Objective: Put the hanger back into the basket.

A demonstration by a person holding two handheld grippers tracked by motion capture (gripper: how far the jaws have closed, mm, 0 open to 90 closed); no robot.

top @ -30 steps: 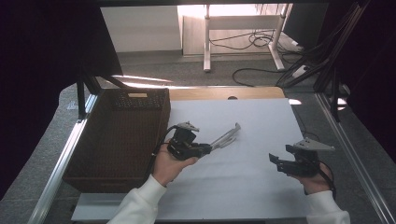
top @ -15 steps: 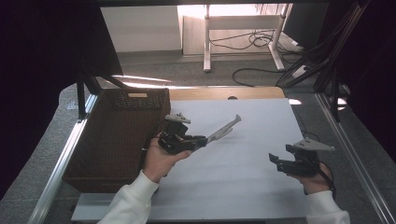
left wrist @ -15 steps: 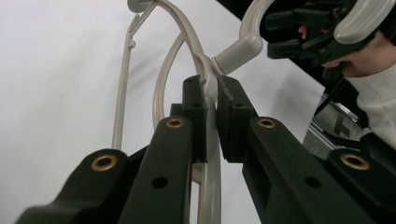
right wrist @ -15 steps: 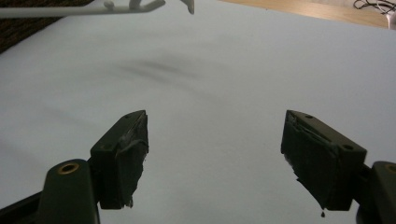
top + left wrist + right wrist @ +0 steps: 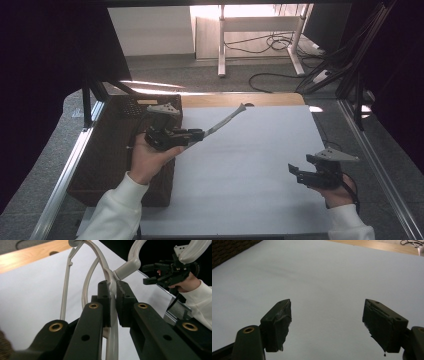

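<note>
The left gripper (image 5: 197, 135) clamps a slim beige plastic hanger (image 5: 110, 282) with curved, smooth arms, held in the air just beside the dark woven basket (image 5: 107, 165). Well apart from the basket, the right gripper (image 5: 327, 322) hovers wide and empty over the matte white bench (image 5: 250, 165).

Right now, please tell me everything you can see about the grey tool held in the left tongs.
The grey tool looks like a wire utensil with a smooth pale grey coating, perhaps plastic or silicone. Several thin curved loops join at a thicker rounded handle. The left tongs are shut on one loop, pads pressing both sides. In the high view the tool is lifted off the white table and slants up and away, near the brown basket. Nothing else touches it.
</note>
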